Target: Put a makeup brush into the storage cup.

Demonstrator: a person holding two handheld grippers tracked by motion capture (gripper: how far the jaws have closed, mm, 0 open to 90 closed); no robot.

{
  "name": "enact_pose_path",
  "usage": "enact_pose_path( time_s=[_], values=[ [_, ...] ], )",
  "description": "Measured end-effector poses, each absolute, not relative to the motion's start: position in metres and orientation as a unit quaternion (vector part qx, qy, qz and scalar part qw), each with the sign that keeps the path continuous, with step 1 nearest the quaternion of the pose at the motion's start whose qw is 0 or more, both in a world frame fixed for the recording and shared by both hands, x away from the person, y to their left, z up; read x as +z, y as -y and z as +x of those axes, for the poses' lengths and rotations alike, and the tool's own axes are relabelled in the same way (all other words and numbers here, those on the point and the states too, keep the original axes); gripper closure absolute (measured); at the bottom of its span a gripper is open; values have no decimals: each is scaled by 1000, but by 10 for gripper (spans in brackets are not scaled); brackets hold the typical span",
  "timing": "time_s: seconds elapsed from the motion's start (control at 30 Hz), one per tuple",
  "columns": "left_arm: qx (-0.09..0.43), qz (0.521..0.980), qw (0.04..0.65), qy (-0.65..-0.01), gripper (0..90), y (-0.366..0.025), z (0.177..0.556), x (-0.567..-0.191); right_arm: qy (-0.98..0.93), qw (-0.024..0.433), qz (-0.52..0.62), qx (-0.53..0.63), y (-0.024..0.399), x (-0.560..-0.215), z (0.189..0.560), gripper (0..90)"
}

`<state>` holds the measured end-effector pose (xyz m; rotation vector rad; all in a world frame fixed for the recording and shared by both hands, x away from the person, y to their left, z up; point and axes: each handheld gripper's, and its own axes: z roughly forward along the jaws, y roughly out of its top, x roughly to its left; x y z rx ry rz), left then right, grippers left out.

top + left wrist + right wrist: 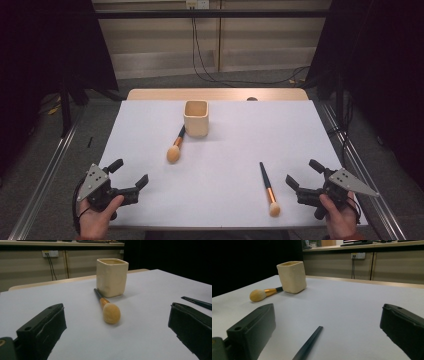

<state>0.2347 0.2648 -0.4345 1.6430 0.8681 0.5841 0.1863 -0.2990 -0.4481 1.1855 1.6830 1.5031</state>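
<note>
Both tools wide apart, nothing held.
Left tool point(131, 173) and right tool point(301, 172) wait at the table's point(225, 200) near corners; closing on the thin near-edge brush point(268, 188) could roll it off.

A recording lab: black curtains point(45, 45) flank the white table point(225, 165), metal rails point(45, 185) beside, cables point(210, 70) trailing from a wall socket point(196, 4).

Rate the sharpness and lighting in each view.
High view: evenly lit white table, dark surroundings, soft detail. Left gripper view: brush and cup fairly sharp, near jaws blurred. Right gripper view: cup clear, near brush handle soft.
</note>
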Motion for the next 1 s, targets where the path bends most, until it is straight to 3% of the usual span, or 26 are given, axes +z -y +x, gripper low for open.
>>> enact_pose_path(
  time_s=[1.0],
  values=[
    [242, 720, 544, -355, 30, -253, 241, -424, -640, 287, 436, 563, 293, -448, 189, 0]
  ],
)
